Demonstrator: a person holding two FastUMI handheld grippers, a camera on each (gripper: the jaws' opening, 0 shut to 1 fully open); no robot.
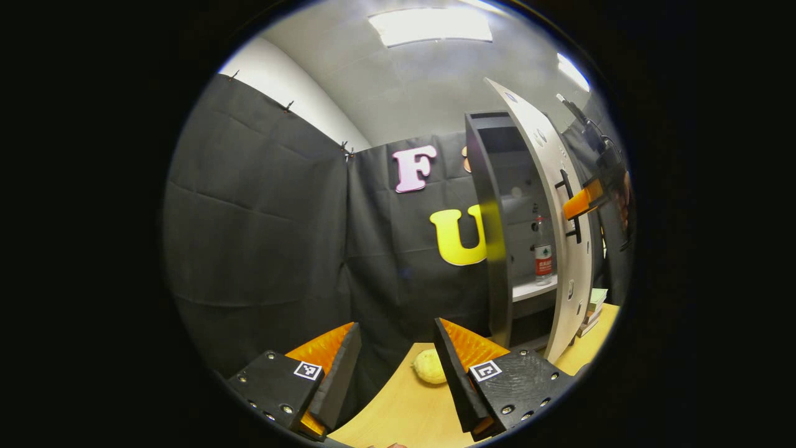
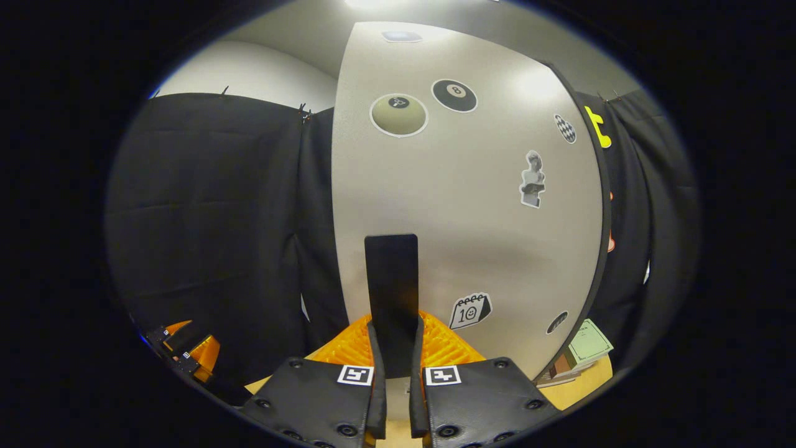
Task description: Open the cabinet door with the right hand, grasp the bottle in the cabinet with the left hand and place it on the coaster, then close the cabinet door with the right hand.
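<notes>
Black cloth is seen hanging at the far left of the left gripper view, and below it the left gripper [image 1: 398, 367] is held low over the pale wooden bench [image 1: 398, 410], its jaws spread wide with nothing between them. A small yellowish, rounded object [image 1: 429, 366] is seen lying on the bench just beyond the jaws; what it is cannot be told. No coaster can be made out with certainty. Further right, the cabinet [image 1: 491, 236] is found standing on the bench with its door [image 1: 559, 205] swung partly open. Through the gap, one clear bottle [image 1: 543, 256] with a red and white label is seen upright on a white shelf [image 1: 532, 289] inside. At the right edge, the right gripper [image 1: 584, 200] is met at the door's black handle [image 1: 569, 208], and a few books [image 1: 594, 308] are stacked on the bench beside the cabinet's foot.

In the right gripper view, the left gripper [image 2: 186, 351] is glimpsed low at the left. At the centre, the right gripper [image 2: 398, 373] is closed on the handle [image 2: 392, 292], both fingers pressed against its sides. The grey door face [image 2: 466, 205] carries six stickers that can be counted, and the books [image 2: 581, 348] show at the lower right.

The task is judged to be in its first step: the door is being opened and is not yet wide. The bottle is untouched; grasping it, setting it on the coaster and closing the door are all left.

Counted: two grippers, one cabinet, one door, one handle, one bottle.
</notes>
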